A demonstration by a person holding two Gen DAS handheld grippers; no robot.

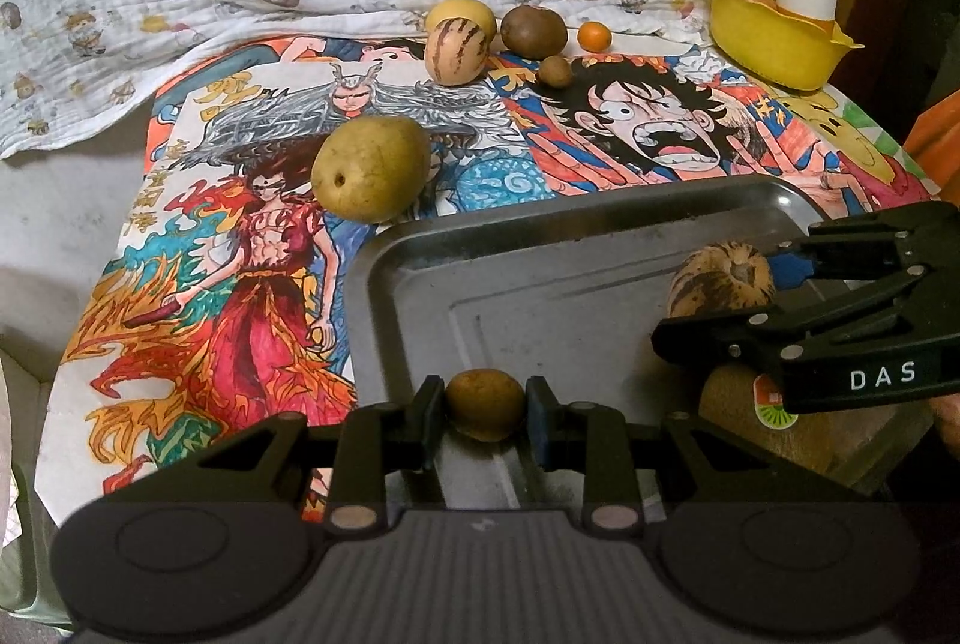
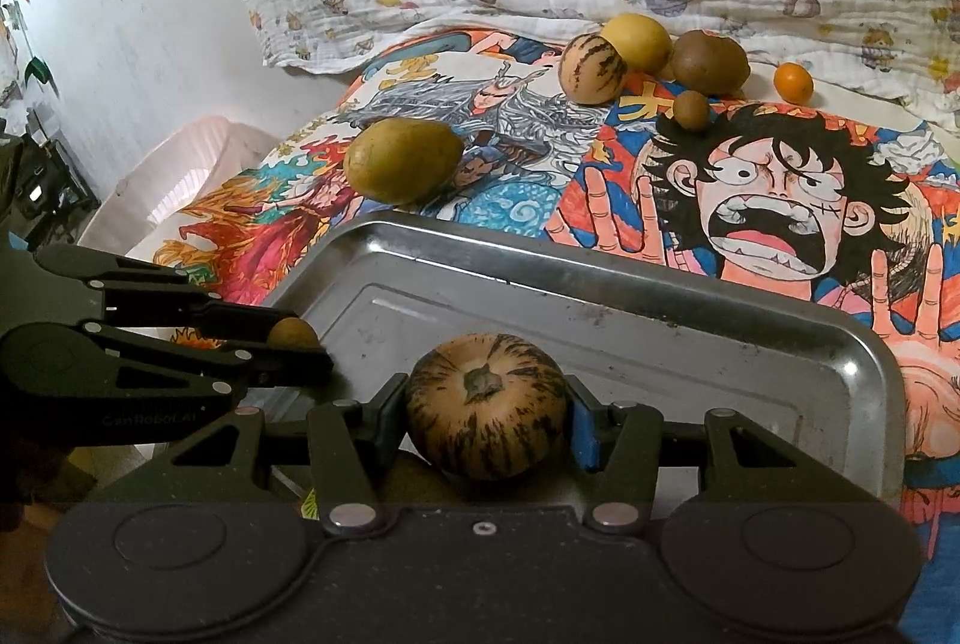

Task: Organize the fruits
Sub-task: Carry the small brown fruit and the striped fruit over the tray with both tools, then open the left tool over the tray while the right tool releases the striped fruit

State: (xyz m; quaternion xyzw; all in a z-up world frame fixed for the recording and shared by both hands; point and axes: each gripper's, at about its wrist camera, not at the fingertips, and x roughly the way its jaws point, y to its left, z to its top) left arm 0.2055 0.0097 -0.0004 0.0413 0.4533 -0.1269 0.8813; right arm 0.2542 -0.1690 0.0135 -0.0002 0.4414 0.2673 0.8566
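Holding two fruits over the metal tray (image 1: 540, 236): left tongs (image 1: 485, 407) clamped on a small brown round fruit (image 1: 485, 404), near the tray's left rim; right tongs (image 2: 487, 407) clamped on a striped melon-like fruit (image 2: 486, 404), stem end facing the camera, over the tray's near part. A kiwi with a sticker (image 1: 756, 404) lies below the right tongs (its contact with the tray cannot be told).

Remaining on the worktop, on the cartoon-print cover (image 2: 750, 200):
- large yellow-green fruit (image 1: 371, 167), just beyond the tray's far rim
- second striped fruit (image 1: 455, 51), yellow fruit (image 1: 462, 14), brown fruit (image 1: 534, 32), a small brown one (image 1: 555, 71) and a small orange (image 1: 594, 36), grouped at the far edge
- yellow bowl (image 1: 774, 44) at far right

Judgement: placing step, task well short of done.

Risks:
- round fruits released onto bare metal may roll about, or over the low rim
- striped fruit is wide for its pads, held by curved sides; a tilt could slip it out
- it may come down on the kiwi and knock it aside
- tongs are close together; simultaneous lowering could make them collide
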